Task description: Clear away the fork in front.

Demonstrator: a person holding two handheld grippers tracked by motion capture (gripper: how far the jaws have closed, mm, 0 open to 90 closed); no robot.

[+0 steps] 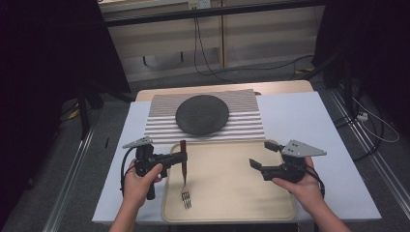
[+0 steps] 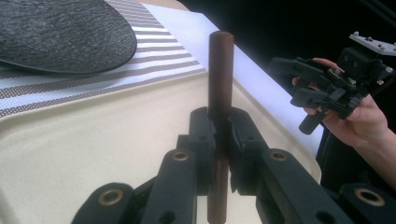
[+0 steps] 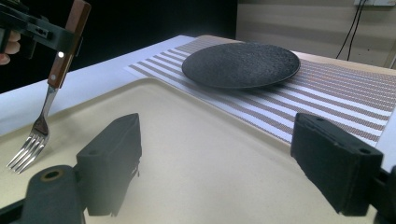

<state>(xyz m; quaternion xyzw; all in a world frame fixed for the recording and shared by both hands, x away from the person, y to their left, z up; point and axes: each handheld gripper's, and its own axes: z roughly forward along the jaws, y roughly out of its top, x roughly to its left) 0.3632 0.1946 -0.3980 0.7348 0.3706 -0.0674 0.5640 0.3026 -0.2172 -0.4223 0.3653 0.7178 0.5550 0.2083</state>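
Note:
A fork (image 1: pixel 183 170) with a dark wooden handle (image 2: pixel 220 70) hangs over the left side of a beige tray (image 1: pixel 227 188), tines (image 3: pixel 25 149) pointing down toward the tray. My left gripper (image 1: pixel 183 157) is shut on the handle's middle, the jaws pressed on both sides of it in the left gripper view (image 2: pixel 219 126). My right gripper (image 1: pixel 262 154) is held over the tray's right edge with its jaws wide open and nothing between them (image 3: pixel 224 161). From the right gripper view the fork (image 3: pixel 46 102) and the left gripper (image 3: pixel 60 39) appear at the upper left.
A dark round plate (image 1: pixel 202 114) rests on a striped placemat (image 1: pixel 246 125) just beyond the tray. A white cover (image 1: pixel 300 121) lies over the table. Cables run across the floor behind and to the right.

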